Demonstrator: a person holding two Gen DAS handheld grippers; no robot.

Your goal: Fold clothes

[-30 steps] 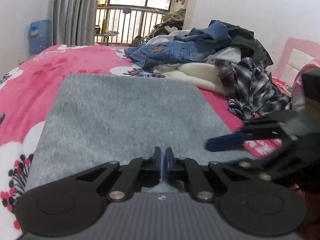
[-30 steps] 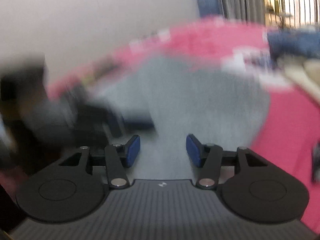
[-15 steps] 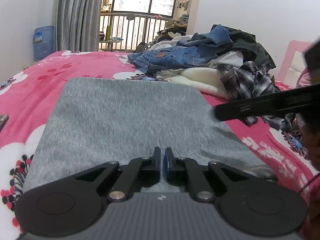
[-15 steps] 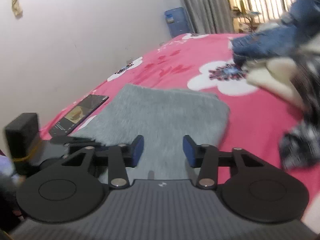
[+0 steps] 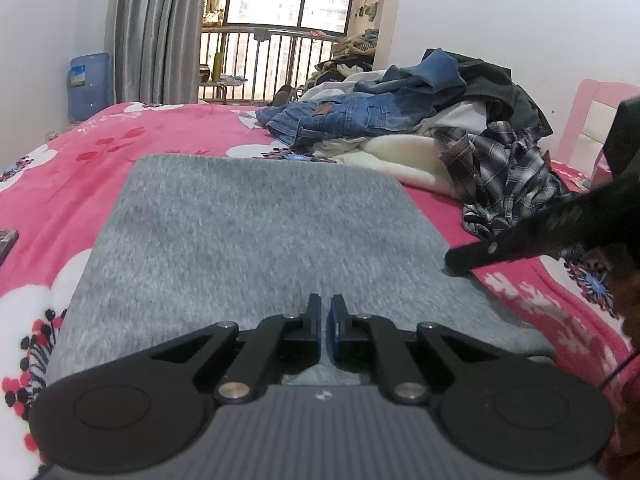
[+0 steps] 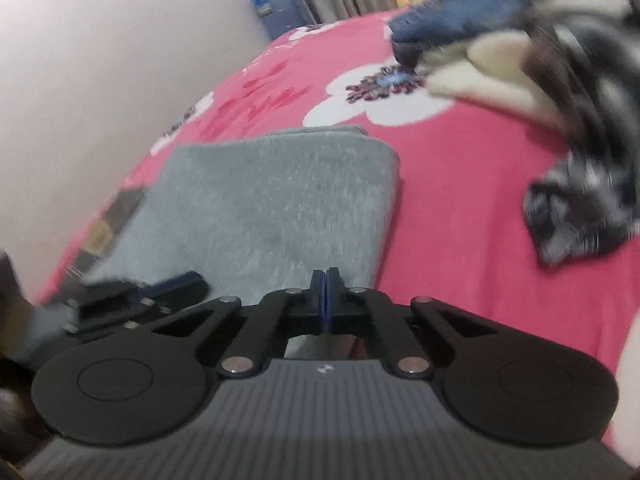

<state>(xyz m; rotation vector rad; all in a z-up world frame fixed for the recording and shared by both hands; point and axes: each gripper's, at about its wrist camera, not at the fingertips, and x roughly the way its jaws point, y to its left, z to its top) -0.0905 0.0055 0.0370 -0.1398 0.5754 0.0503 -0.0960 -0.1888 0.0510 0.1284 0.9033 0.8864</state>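
Observation:
A grey fleecy cloth (image 5: pixel 256 232), folded into a rectangle, lies flat on the pink flowered bedspread (image 5: pixel 100 148). My left gripper (image 5: pixel 325 320) sits at the cloth's near edge, its jaws shut on the fabric with only a sliver between the blue pads. It also shows low at the left of the right wrist view, as the left gripper (image 6: pixel 160 292). My right gripper (image 6: pixel 326 296) has just closed over the near right edge of the grey cloth (image 6: pixel 280 200). From the left wrist view, the right gripper (image 5: pixel 460 264) touches that edge with its tip.
A heap of unfolded clothes (image 5: pixel 400 120), with jeans, a cream fleece and a plaid shirt, fills the far right of the bed. A phone (image 6: pixel 116 208) lies left of the cloth. A pink headboard (image 5: pixel 592 120) stands at the right and a blue water jug (image 5: pixel 88 84) by the curtain.
My right gripper swung in from the right, rolled, and came down onto the cloth's right edge while its jaws went from wide apart to shut. The left gripper stayed put.

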